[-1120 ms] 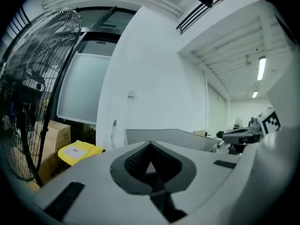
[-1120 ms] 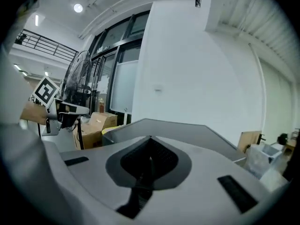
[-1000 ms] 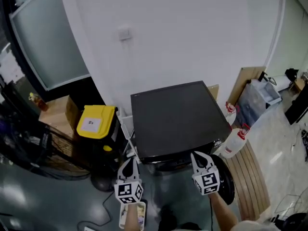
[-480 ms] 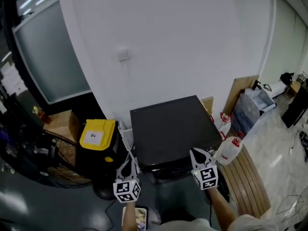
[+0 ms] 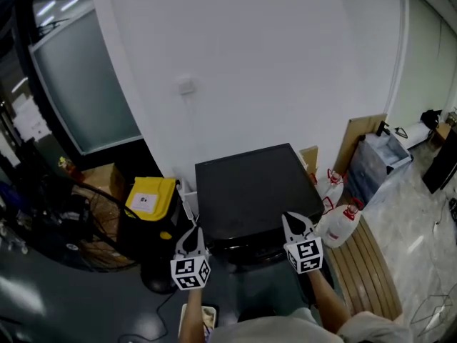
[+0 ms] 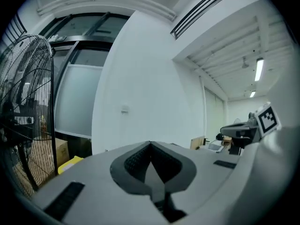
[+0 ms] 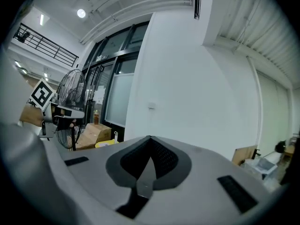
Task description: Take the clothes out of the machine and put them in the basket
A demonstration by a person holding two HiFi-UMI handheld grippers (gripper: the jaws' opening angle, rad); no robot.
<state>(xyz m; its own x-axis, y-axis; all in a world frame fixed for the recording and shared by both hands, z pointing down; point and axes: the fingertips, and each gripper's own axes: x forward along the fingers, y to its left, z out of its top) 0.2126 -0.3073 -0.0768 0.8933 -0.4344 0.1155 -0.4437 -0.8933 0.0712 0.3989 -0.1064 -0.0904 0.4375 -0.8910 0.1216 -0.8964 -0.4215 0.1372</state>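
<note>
Far left: standing fan (image 5: 75, 224), with a cardboard box (image 5: 98, 177) behind it. Next is a yellow-lidded bin (image 5: 150, 199), near the machine's left side.

Left gripper (image 5: 193, 234) is held out roughly level at the machine's front left corner. Its fingers (image 6: 133, 159) are pressed together with nothing between them.

Machine (image 5: 250, 188) has a flat black top and stands back against the white wall, straight ahead of both grippers. From the head view its front face is hidden under the top edge, so I can't make out the door or any clothes.

Right gripper (image 5: 293, 226) is at the front right corner, fingers (image 7: 165, 159) also together, empty.

Right of the machine: red-capped bottles (image 5: 341, 224) on the floor, a slatted wood board (image 5: 368, 263), and a translucent crate (image 5: 382, 156) further right.
</note>
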